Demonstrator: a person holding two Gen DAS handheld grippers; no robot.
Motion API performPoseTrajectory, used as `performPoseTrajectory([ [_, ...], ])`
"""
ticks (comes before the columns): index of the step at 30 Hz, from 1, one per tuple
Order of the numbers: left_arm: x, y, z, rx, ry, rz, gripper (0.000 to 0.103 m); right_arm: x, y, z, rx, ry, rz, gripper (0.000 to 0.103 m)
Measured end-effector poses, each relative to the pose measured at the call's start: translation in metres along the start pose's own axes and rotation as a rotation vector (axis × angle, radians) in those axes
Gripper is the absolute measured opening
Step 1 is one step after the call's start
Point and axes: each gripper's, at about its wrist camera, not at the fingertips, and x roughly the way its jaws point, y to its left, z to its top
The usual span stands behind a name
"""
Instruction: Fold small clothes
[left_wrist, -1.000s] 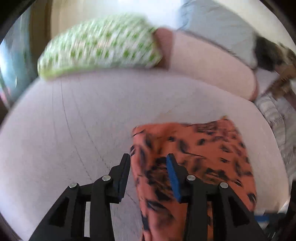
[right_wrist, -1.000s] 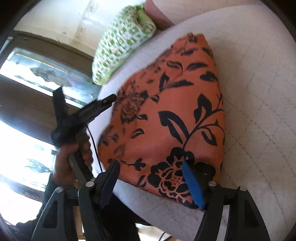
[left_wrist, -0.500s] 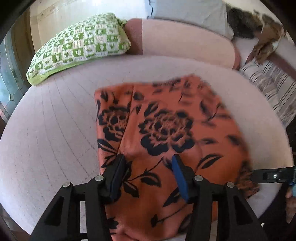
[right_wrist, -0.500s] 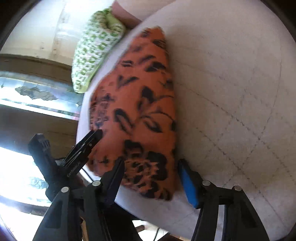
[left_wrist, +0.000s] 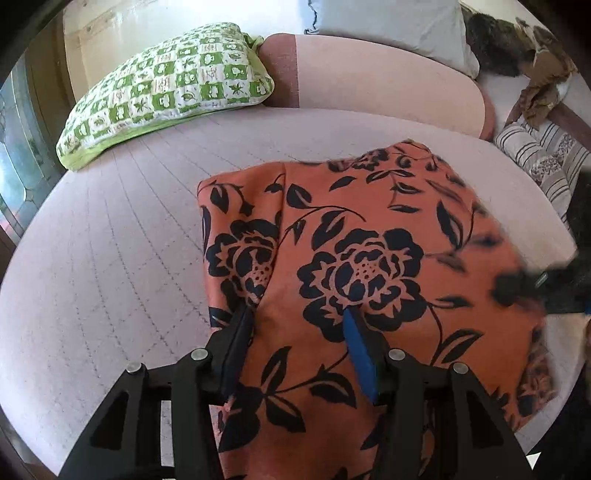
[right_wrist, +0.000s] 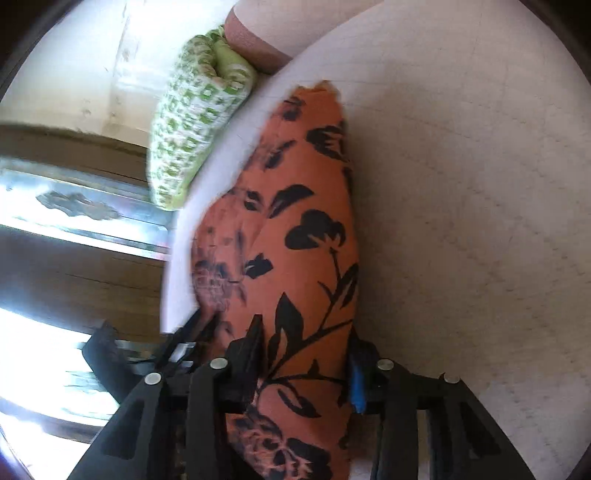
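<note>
- The left hand-held gripper (left_wrist: 297, 319) was spread apart over the near part of the orange flowered cloth (left_wrist: 354, 266), gripping nothing.
- The right hand-held gripper (right_wrist: 306, 349) straddled the cloth's near end (right_wrist: 306, 258); its fingers were apart, and whether they pinched the fabric could not be told.
- The cloth lay flat on the pale quilted bed (left_wrist: 110, 258), one flap doubled over along its left side.
- From the right hand-held gripper its long axis ran straight ahead; that gripper looked nearer an edge, so the next fold probably turned on it.
- Beyond lay a green checked pillow (left_wrist: 166, 85) and a pink bolster (left_wrist: 369, 88).
</note>
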Motion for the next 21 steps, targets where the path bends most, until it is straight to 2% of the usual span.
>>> performPoseTrajectory([
  [2,-0.001,-0.001,0.002,-0.002,-0.003,0.002,0.053,0.008,-0.013,-0.001,0.037,0.016,0.006,0.041],
  [4,-0.003,0.001,0.005,-0.019,0.003,-0.011,0.053,-0.003,-0.005,0.001,0.025,0.006,0.035,0.056],
  [6,-0.017,0.006,0.009,-0.066,-0.015,-0.068,0.053,-0.014,0.001,0.002,0.011,-0.011,0.029,0.065],
  [8,-0.033,0.02,0.012,-0.145,-0.054,-0.152,0.053,-0.027,0.006,0.004,0.007,-0.053,0.011,0.065],
  [10,-0.047,0.037,0.012,-0.218,-0.091,-0.202,0.054,-0.04,0.014,0.007,-0.004,-0.109,0.006,0.065],
  [13,-0.052,0.053,0.008,-0.261,-0.077,-0.192,0.054,-0.05,0.045,0.003,-0.086,-0.168,0.01,0.065],
  [15,-0.048,0.061,0.008,-0.285,-0.064,-0.177,0.055,-0.054,0.061,-0.007,-0.145,-0.176,0.028,0.066],
  [17,-0.042,0.064,0.014,-0.31,-0.058,-0.186,0.055,-0.046,0.084,-0.016,-0.237,-0.151,0.037,0.069],
  [18,-0.036,0.066,0.025,-0.319,-0.063,-0.215,0.055,-0.037,0.093,-0.022,-0.275,-0.117,0.034,0.069],
  [21,-0.009,0.067,0.049,-0.287,-0.038,-0.206,0.055,-0.012,0.098,-0.035,-0.301,-0.039,0.024,0.069],
])
